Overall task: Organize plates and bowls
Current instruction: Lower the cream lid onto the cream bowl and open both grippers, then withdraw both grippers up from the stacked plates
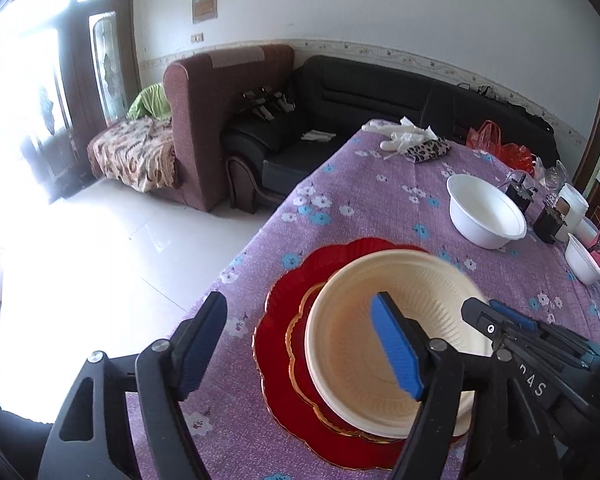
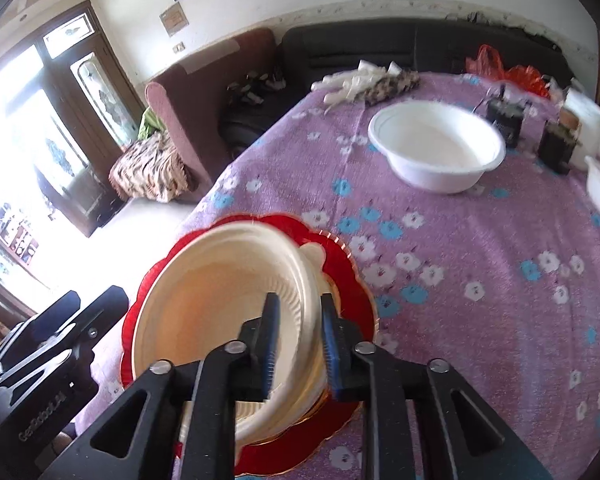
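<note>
Cream bowl [image 1: 384, 340] sits stacked on red plate [image 1: 296, 320], nesting by size; left gripper [image 1: 300, 352] released wide; right gripper [image 2: 298, 344] straddles rim, pads slightly parted, grasping nothing.

The left tongs [image 2: 56, 344] body reads, seemingly, "GenRobot.AI"; the right tongs [image 1: 500, 322] body shows "AS".

Left gripper [image 1: 300, 344] open over stacked dishes.
Cream bowl [image 1: 380, 344] sits on red plate [image 1: 288, 344], near edge of purple cloth [image 1: 380, 200]. One pad outside the plate, one above the bowl. Right gripper [image 1: 512, 324] at bowl's right rim. White bowl [image 1: 486, 210] far right.
</note>
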Demonstrator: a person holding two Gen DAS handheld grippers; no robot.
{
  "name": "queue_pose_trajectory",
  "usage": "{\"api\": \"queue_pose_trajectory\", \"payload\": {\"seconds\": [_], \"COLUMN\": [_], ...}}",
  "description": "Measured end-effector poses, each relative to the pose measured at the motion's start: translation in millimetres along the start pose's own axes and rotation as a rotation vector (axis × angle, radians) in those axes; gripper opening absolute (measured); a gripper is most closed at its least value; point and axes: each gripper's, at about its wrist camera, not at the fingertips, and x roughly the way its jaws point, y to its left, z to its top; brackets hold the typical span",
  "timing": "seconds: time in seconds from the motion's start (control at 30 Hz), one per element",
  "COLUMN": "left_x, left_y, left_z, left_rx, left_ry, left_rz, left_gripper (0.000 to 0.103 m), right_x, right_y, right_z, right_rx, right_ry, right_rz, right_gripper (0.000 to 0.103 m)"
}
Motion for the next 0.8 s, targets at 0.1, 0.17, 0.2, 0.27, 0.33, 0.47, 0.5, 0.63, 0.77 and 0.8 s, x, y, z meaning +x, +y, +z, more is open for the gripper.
{"api": "queue_pose_trajectory", "payload": {"seconds": [0.1,0.17,0.2,0.27,0.33,0.47,0.5,0.63,0.77,0.8], "left_x": [-11,-20,-23,-32,-39,-54,-57,-71,-81,-82], "left_y": [-4,-8,-10,-15,-21,-36,-40,-60,-80,-85], "left_z": [-1,-2,-2,-3,-4,-7,-8,-10,-14,-15], "left_rx": [0.008,0.018,0.023,0.036,0.049,0.083,0.091,0.129,0.161,0.169], "left_ry": [-0.037,-0.061,-0.069,-0.089,-0.105,-0.139,-0.146,-0.169,-0.185,-0.188], "left_rz": [0.016,0.026,0.028,0.037,0.039,0.047,0.048,0.046,0.039,0.036], "left_gripper": [0.081,0.081,0.082,0.082,0.082,0.085,0.086,0.087,0.087,0.087], "right_x": [-15,-25,-29,-39,-47,-58,-60,-72,-86,-90], "right_y": [-1,-2,-2,-5,-9,-18,-22,-40,-60,-66], "right_z": [1,1,1,0,-3,-10,-12,-19,-25,-27], "right_rx": [-0.004,-0.009,-0.009,-0.007,-0.001,0.008,0.011,0.04,0.066,0.071], "right_ry": [-0.056,-0.086,-0.097,-0.117,-0.133,-0.144,-0.144,-0.151,-0.166,-0.17], "right_rz": [-0.01,-0.013,-0.013,-0.01,-0.007,-0.005,-0.003,-0.004,-0.01,-0.012], "right_gripper": [0.039,0.039,0.04,0.043,0.044,0.045,0.045,0.045,0.045,0.045]}}
